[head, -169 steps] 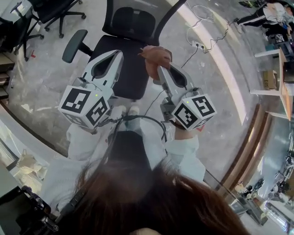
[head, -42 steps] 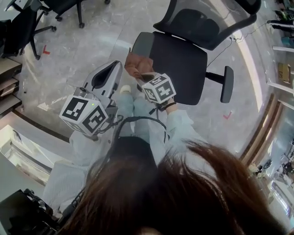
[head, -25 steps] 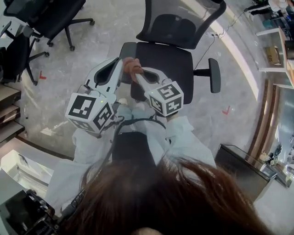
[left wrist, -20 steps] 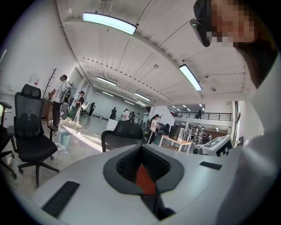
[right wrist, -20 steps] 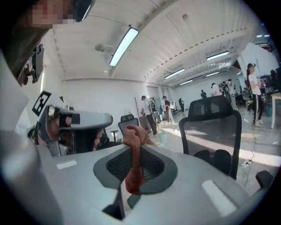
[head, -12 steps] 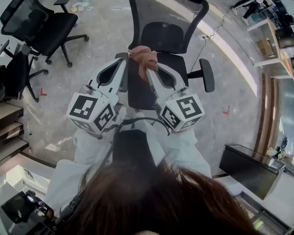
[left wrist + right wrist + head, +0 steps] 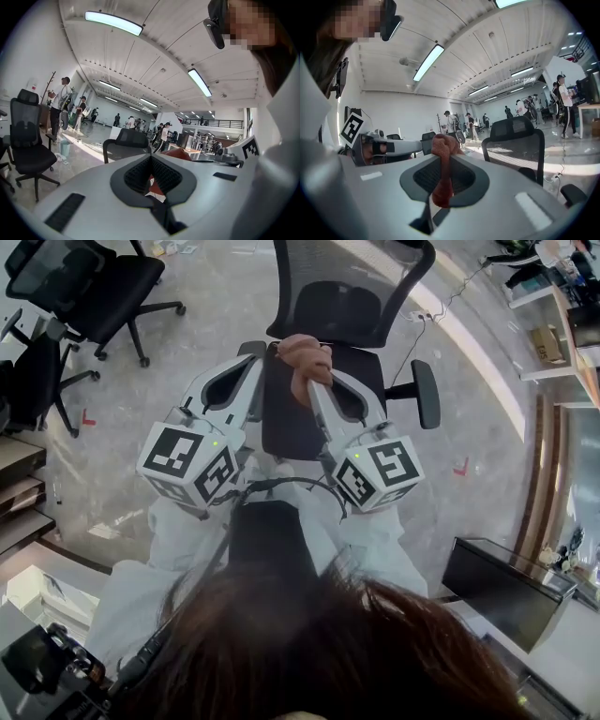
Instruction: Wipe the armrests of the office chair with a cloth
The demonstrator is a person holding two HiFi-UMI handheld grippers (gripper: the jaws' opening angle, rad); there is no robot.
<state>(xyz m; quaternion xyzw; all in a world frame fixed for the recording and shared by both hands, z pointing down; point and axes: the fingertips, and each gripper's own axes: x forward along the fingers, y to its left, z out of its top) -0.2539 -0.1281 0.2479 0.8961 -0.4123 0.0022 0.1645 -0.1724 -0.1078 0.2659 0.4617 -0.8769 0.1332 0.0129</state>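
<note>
A rust-brown cloth (image 7: 305, 351) is clamped between the closed jaws of the right gripper (image 7: 315, 381). In the right gripper view the cloth (image 7: 443, 143) is seen bunched above the jaw tips, with a tail hanging down behind them. The left gripper (image 7: 255, 364) is held with its jaws pressed together on nothing, as is confirmed in the left gripper view.

The cloth is held above the front part of the seat (image 7: 281, 423) of the office chair (image 7: 349, 287), between the two armrests, and no contact with either is shown. The left-side armrest (image 7: 250, 349) lies just beside the cloth, to its left, and is largely covered by the left gripper. The right-side armrest (image 7: 425, 395) lies well apart to the right, in clear view. Its long axis runs away from the person, so a stroke along that line is judged to be called for. The left-side armrest is the nearer, though the right-side one lies on the holding gripper's own side
</note>
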